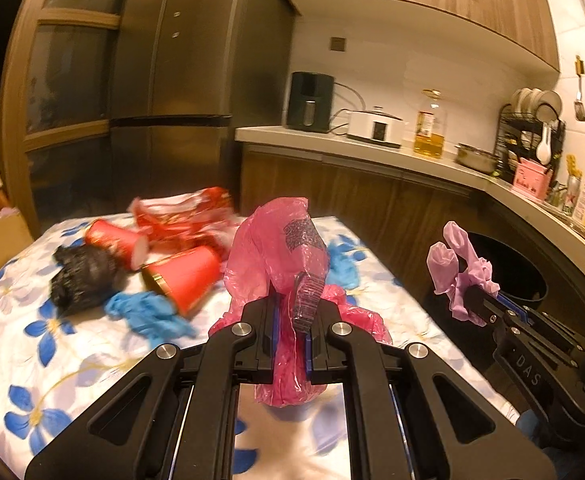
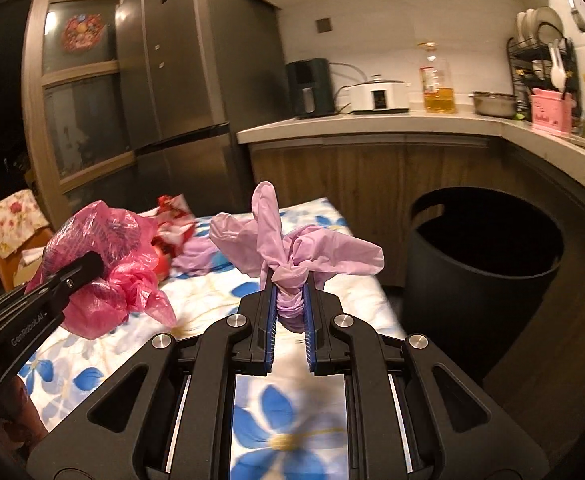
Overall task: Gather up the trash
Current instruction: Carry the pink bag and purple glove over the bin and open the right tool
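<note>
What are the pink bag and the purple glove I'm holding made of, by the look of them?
Pink bag: thin, glossy, see-through plastic film, crinkled, with dark print. Purple glove: thin, matte, rubbery, probably nitrile or latex; its limp fingers bunch softly where it is pinched.

The right gripper [image 1: 470, 300] has "DAS" in pale letters on its black arm. The left gripper [image 2: 92, 266] says "GenRobot.AI" on its side. Print on the pink bag [image 1: 280, 248] is too blurry to read.
</note>
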`<state>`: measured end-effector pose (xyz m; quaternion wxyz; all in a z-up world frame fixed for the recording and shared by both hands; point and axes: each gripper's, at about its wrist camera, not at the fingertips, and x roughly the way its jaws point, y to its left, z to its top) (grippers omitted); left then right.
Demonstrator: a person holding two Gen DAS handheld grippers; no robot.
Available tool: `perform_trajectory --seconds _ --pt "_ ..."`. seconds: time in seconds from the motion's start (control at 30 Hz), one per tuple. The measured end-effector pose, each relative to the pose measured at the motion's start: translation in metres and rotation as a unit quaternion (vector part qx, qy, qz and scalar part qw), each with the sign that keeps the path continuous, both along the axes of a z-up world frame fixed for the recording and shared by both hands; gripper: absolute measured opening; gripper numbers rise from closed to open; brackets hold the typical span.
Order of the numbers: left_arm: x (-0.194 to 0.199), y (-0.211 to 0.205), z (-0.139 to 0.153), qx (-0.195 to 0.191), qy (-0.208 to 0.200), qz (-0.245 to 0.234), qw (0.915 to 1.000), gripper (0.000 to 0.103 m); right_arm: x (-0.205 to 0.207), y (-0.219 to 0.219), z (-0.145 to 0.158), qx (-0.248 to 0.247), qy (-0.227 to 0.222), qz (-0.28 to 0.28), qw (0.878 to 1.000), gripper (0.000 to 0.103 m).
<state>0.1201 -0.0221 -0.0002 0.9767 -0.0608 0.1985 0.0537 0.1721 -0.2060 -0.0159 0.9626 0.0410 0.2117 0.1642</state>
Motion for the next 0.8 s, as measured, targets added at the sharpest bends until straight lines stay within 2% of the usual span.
perform_trajectory --seconds 0.3,0.57,0.8 --pt "0.031 -0.055 0.008 0.008 -0.006 -0.058 0.9983 0.009 0.011 -0.063 0.011 0.009 -0.018 -0.073 0.997 0.012" --pt "0.064 -0.115 0.027 0.011 -0.032 -0.124 0.9916 0.009 0.031 -0.126 0.020 0.016 -0.036 -0.147 0.988 0.012" --pt "0.096 -0.156 0.031 0.005 -0.040 -0.167 0.9852 0.009 0.050 -0.160 0.023 0.020 -0.034 -0.179 0.983 0.012"
